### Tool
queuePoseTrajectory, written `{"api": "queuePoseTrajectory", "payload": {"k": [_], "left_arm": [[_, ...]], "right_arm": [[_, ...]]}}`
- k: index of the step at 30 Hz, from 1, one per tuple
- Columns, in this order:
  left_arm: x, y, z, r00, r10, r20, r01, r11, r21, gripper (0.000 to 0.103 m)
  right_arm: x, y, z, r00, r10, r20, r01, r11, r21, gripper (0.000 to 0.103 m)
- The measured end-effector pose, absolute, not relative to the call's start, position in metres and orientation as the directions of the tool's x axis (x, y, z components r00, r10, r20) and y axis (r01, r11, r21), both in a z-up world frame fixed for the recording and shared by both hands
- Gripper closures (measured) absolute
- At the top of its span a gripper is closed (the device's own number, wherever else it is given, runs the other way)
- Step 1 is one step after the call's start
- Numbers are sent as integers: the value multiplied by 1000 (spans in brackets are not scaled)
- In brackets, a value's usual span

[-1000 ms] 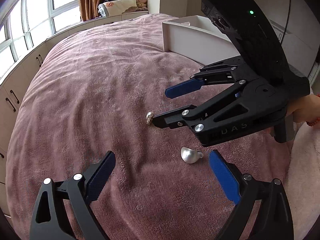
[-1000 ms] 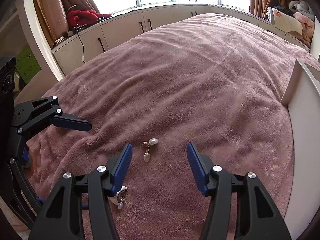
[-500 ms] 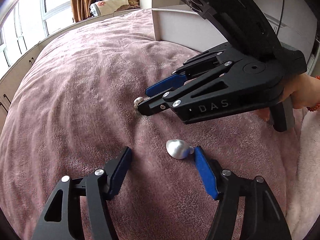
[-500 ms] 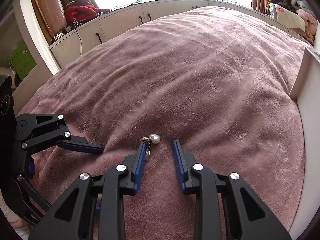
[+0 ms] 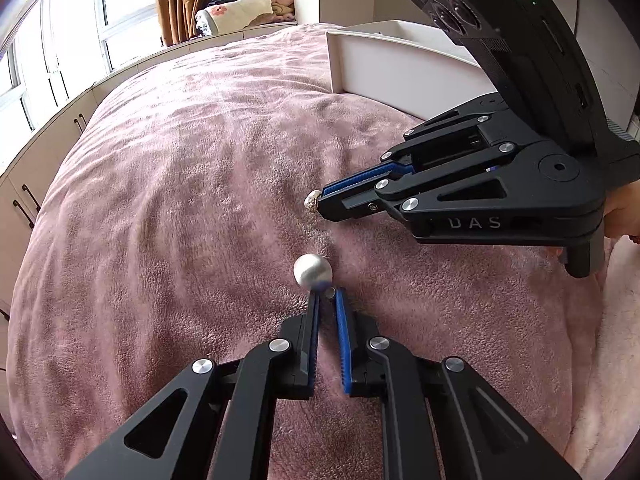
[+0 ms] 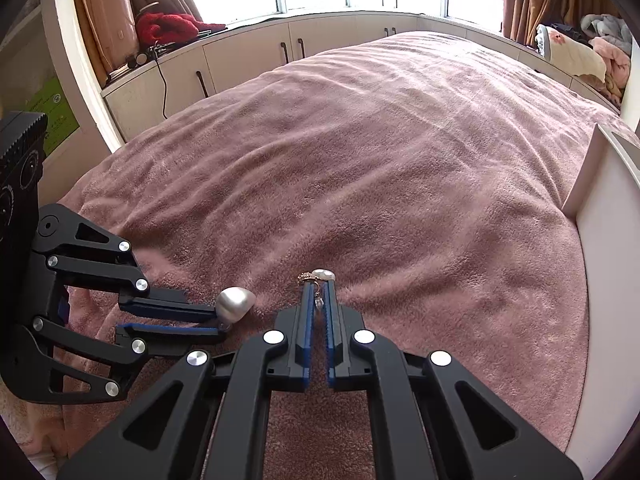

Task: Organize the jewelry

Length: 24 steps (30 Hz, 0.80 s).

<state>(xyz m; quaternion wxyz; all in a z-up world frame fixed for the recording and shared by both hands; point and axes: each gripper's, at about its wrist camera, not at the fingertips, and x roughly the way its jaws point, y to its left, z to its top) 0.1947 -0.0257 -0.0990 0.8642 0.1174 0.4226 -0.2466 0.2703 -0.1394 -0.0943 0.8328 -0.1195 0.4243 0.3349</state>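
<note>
A silver drop-shaped earring sticks out from the tips of my left gripper, which is shut on its small post end; it also shows in the right wrist view. My right gripper is shut on a pearl-and-gold drop earring, whose pearl pokes out past the tips; in the left wrist view that pearl earring shows at the tip of the right gripper. Both grippers sit low over the pink blanket.
A white tray or box stands on the blanket behind the right gripper; its wall also shows in the right wrist view. Cabinets and windows line the far side of the bed. A lighter fleece lies at the right.
Both grippers were open around their earrings and have closed on them. The left gripper moved in on the silver earring; the right closed on the pearl earring.
</note>
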Motion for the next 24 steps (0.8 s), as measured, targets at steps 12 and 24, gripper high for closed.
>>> {"api": "queuePoseTrajectory", "payload": {"k": [12,24], "left_arm": [[170,-16,-55,583,-312,-750,502,864,31,97],[189,8,-69,564,-208,-799,375,927,23,55]], "right_arm": [[245,-160,-46,509,466,-724,-627,777,58,98],[230,-170,-35,535,480,-696,-622,781,60,98]]}}
